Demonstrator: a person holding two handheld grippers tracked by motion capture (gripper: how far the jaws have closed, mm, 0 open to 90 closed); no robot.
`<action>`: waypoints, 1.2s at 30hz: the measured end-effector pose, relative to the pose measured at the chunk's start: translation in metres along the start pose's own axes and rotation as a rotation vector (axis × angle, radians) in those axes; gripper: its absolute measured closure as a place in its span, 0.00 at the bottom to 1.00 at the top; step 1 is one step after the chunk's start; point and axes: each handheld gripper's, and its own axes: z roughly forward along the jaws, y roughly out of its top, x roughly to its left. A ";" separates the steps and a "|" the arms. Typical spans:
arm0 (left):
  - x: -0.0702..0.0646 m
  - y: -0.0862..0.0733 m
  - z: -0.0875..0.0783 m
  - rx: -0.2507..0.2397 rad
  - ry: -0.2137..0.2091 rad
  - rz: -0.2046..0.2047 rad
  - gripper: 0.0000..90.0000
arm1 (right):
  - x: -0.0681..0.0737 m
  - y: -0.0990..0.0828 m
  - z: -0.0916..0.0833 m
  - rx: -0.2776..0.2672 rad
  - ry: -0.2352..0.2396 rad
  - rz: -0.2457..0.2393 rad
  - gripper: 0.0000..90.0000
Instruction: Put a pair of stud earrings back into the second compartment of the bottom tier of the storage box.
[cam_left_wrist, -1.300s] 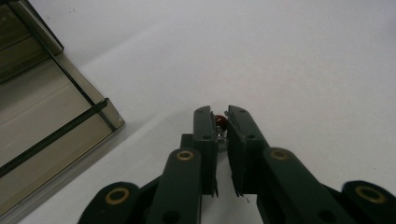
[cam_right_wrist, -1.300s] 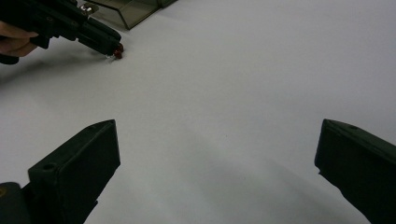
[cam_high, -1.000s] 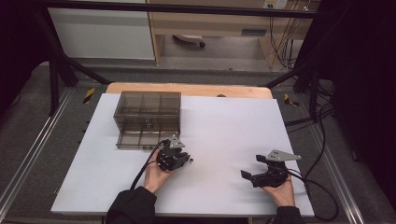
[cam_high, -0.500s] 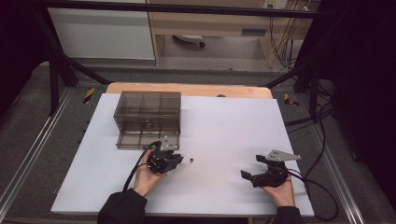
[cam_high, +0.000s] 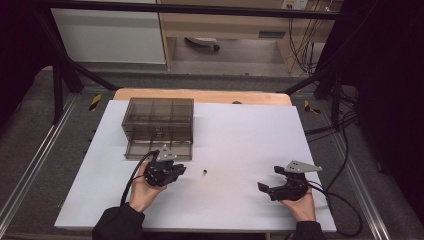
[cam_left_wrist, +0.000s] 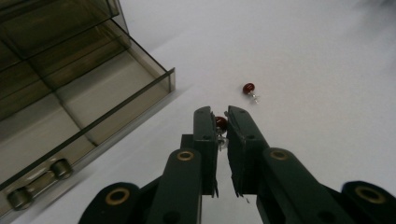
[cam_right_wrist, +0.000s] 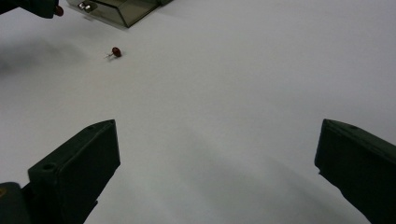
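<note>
Left gripper (cam_left_wrist: 222, 125) noted low centre, jaws nearly shut, pinching one red earring (cam_left_wrist: 220, 122) beside open drawer (cam_left_wrist: 112, 100). Second earring (cam_left_wrist: 249, 88) loose on bench (cam_high: 240, 135), centre frame. Right gripper (cam_high: 281, 186) wide open, empty. Risk: thin grip, likely slip.

The left hand (cam_high: 142, 190) comes in from the near edge, left of centre, palm turned up under the left gripper (cam_high: 175, 170), whose jaws point to the right and stand nearly together, pinching a small red-headed stud (cam_left_wrist: 220, 123). The right hand (cam_high: 300, 202) lies near the right near corner, cradling the right gripper (cam_high: 267, 189). Its jaws point left and stand wide apart with nothing between them.
</note>
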 end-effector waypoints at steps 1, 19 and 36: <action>0.002 0.000 -0.002 0.001 0.003 -0.002 0.91 | 0.000 0.000 0.000 0.000 0.000 0.000 0.01; 0.036 0.004 -0.028 -0.007 0.043 -0.038 0.91 | 0.000 0.000 0.000 0.001 0.000 -0.001 0.01; 0.074 0.012 -0.028 0.008 0.112 -0.094 0.91 | 0.000 0.000 0.001 0.004 0.001 -0.003 0.01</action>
